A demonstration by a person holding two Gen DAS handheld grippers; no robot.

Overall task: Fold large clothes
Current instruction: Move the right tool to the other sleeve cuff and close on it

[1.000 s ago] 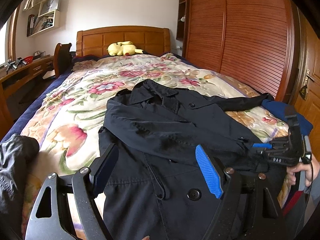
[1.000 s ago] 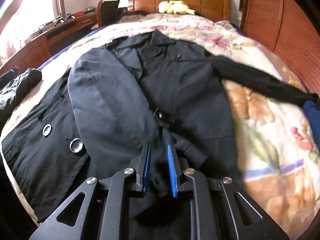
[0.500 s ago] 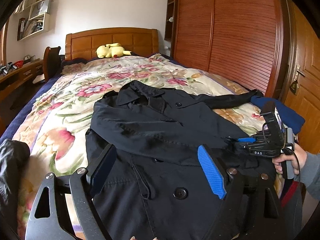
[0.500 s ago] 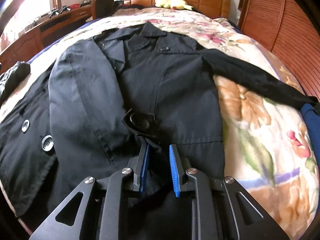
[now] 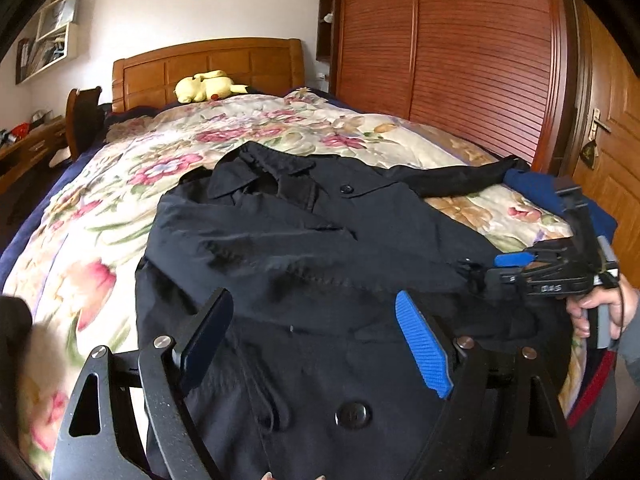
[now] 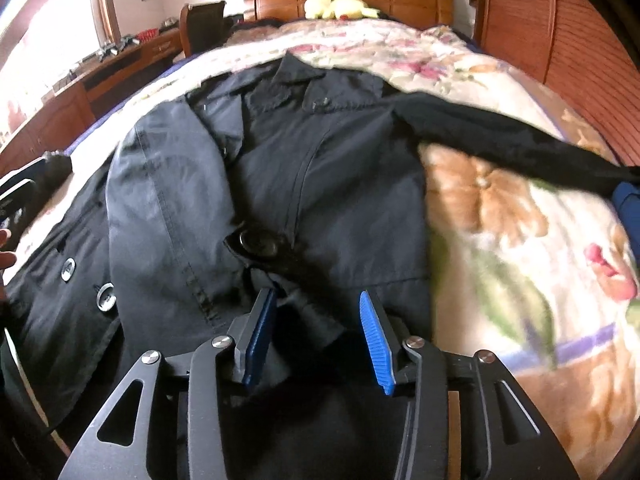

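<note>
A black button-front coat (image 5: 304, 248) lies on the bed, collar toward the headboard. One sleeve is folded across its chest; the other sleeve (image 6: 512, 144) stretches out to the right. My left gripper (image 5: 316, 328) is open and empty above the coat's lower front. My right gripper (image 6: 316, 328) is open just over the cuff of the folded sleeve (image 6: 256, 244), no longer holding it. It also shows in the left wrist view (image 5: 516, 264) at the coat's right edge.
The bed has a floral quilt (image 5: 120, 184) and a wooden headboard (image 5: 208, 64) with a yellow plush toy (image 5: 206, 86). A wooden wardrobe (image 5: 460, 52) runs along the right. A blue garment (image 5: 536, 188) lies at the right edge. A desk (image 6: 100, 80) stands left.
My right gripper carried the folded sleeve's cuff a little further over the coat, then opened and let it go. My left gripper stayed open, drifting slightly.
</note>
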